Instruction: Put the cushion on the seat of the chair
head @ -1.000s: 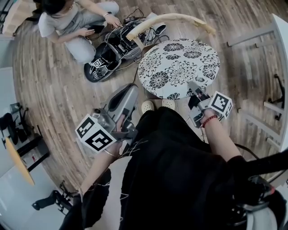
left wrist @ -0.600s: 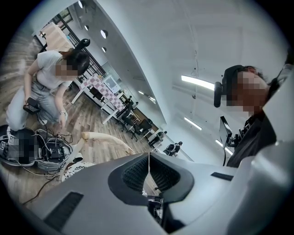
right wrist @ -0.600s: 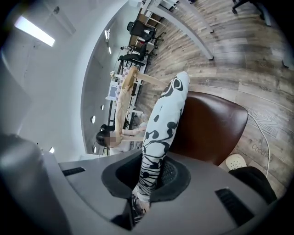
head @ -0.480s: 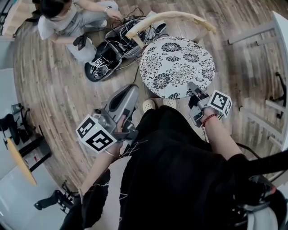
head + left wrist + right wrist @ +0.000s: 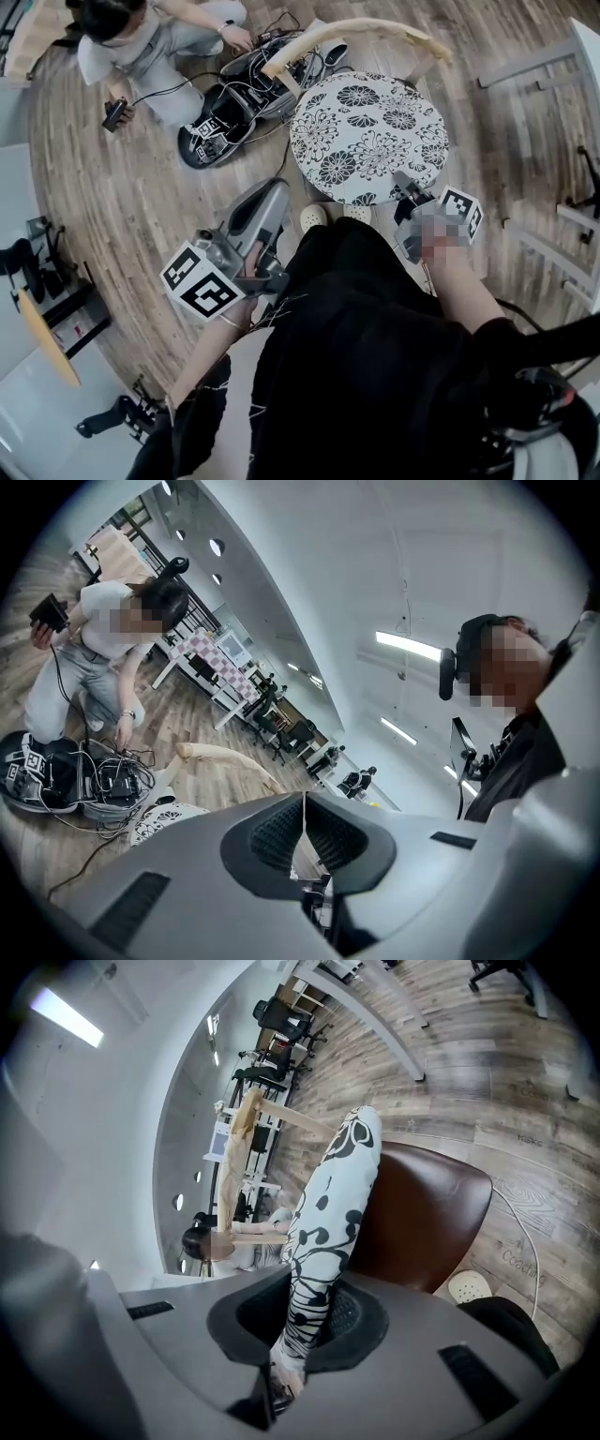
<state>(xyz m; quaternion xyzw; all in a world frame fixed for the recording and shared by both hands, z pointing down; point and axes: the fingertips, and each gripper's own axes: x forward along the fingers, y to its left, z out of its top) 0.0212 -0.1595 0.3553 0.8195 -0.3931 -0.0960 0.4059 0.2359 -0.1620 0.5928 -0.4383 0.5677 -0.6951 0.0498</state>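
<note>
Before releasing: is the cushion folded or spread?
Spread: the cushion shows a full round face over the chair, right gripper pinching its rim.

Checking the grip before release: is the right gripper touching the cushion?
Touching. The right gripper view shows the right gripper shut on the cushion, jaws pressing both its faces.

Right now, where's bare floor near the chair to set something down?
Bare wood floor lies left of the cushion, this side of the crouching person; another strip lies between cushion and white table legs. The cable pile beside the chair is crowded.
</note>
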